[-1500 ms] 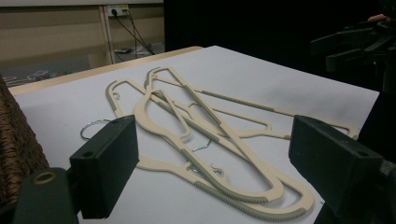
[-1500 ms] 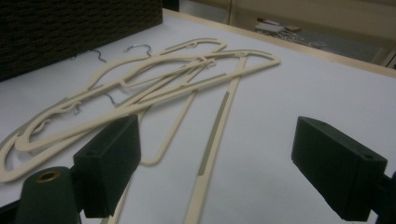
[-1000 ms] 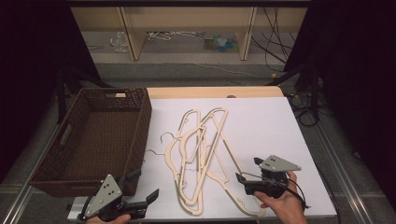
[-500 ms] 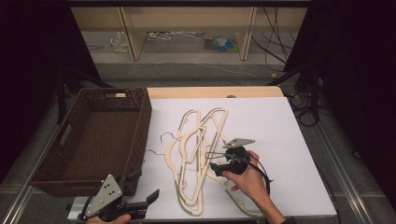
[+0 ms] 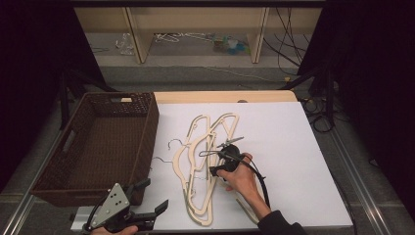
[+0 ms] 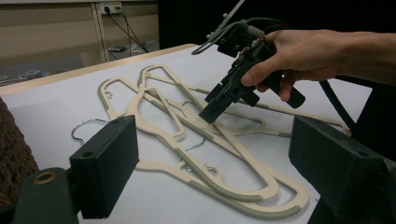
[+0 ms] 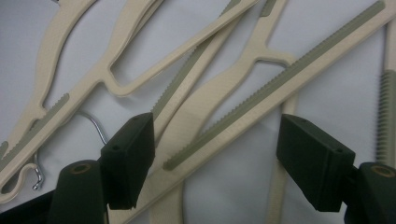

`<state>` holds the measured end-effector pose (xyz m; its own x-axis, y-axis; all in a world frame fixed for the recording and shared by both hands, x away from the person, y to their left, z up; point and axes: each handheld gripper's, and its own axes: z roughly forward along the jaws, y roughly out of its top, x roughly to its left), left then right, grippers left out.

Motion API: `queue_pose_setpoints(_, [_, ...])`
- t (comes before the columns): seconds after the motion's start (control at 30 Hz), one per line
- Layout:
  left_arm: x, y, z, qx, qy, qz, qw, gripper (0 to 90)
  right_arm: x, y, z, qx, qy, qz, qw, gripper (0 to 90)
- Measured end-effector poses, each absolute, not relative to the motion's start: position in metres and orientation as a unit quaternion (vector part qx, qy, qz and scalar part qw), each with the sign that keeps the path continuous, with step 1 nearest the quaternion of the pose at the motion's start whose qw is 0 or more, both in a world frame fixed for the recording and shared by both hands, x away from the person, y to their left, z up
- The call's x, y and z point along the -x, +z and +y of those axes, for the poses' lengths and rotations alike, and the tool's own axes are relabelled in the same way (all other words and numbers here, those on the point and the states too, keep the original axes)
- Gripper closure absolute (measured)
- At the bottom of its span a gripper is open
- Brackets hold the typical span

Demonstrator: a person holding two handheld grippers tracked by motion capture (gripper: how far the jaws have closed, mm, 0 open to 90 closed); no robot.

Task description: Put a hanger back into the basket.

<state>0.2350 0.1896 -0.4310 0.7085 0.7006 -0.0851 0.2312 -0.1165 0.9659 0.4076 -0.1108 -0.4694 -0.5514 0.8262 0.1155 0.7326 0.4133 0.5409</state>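
- Several cream hangers point(image 5: 203, 166) lie in a tangled pile on the white-covered counter point(image 5: 293, 147), their wire hooks pointing toward the brown wicker basket point(image 5: 98, 142) that stands at the counter's left edge.
- The right tool point(image 5: 214, 171) is tipped down over the middle of the pile, held by the person's right hand point(image 5: 240, 176).
- In the right gripper view its jaws have just been closing and stand apart, straddling a ribbed hanger bar point(image 7: 261, 93); the pads seem not yet to press on it, though contact below the jaws is hard to judge.
- The left tool point(image 5: 155, 196) hovers at the near edge of the counter, just beside the basket's front corner, jaws wide apart with nothing between them.
- In the left gripper view, the hangers lie beyond its jaws, well apart from them.
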Motion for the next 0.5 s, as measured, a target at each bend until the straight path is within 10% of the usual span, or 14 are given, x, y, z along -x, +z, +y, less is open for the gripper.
queue_pose_setpoints(0.5, [-0.236,-0.432,0.188,-0.716,0.196,0.324,0.587,16.0,-0.418,-0.471,-0.105,-0.485,0.264,0.828,0.099,55.3])
